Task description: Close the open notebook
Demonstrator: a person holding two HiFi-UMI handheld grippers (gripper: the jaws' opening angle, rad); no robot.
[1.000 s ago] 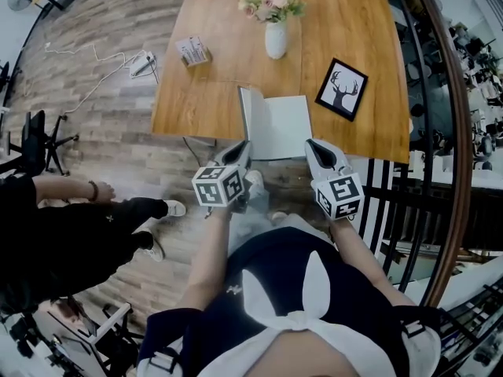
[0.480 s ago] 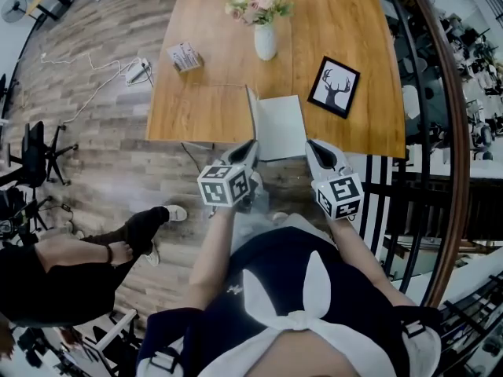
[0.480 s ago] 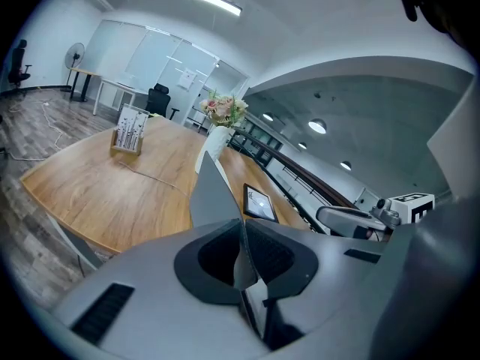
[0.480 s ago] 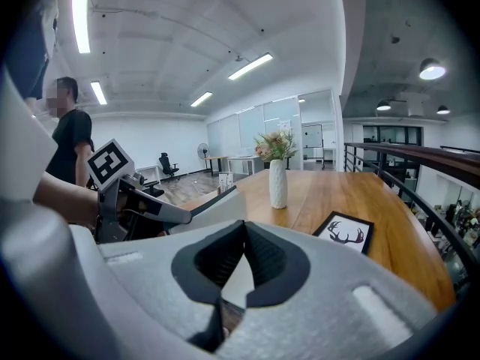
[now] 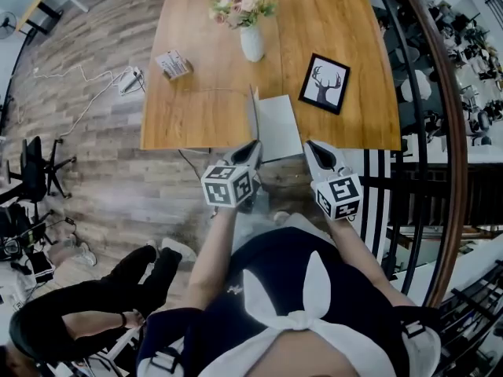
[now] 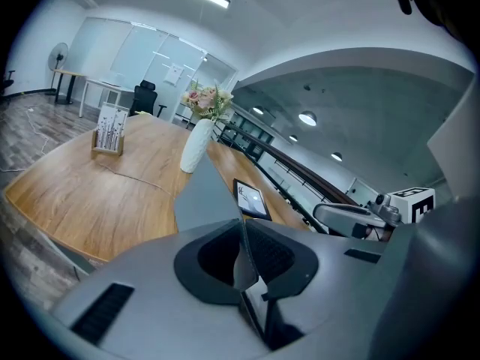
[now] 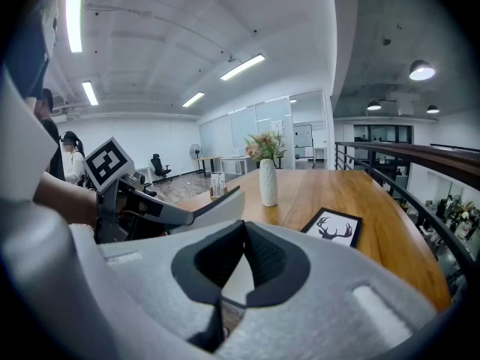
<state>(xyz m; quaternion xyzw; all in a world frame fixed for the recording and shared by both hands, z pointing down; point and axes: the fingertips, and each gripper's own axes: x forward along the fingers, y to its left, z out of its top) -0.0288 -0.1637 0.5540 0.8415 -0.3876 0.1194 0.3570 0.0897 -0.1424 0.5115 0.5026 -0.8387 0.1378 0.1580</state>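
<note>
No writing can be read. The print on the cards [image 6: 110, 124] in the small wooden card stand [image 5: 172, 64] is too small, and the black framed picture [image 5: 324, 83] shows only a deer's head with antlers. The white vase [image 5: 251, 43] holds pink and white flowers [image 5: 240, 5], and the stand holds a few upright white cards. All of these are on the wooden counter [image 5: 196, 112], with the stand well to the left of the vase and the picture to its right.

The notebook [image 5: 280, 124] lies at the counter's near edge, white page up, with its grey cover [image 5: 255, 115] raised almost upright along the left side. The left hand-held gripper [image 6: 241, 229] has its jaws nearly together, pinching the near edge of that cover, which runs as a thin sheet between the pads. The right hand-held gripper [image 7: 241, 228] has its jaw tips pressed together and holds nothing. It sits at the notebook's near right corner; whether it touches the page cannot be told
</note>
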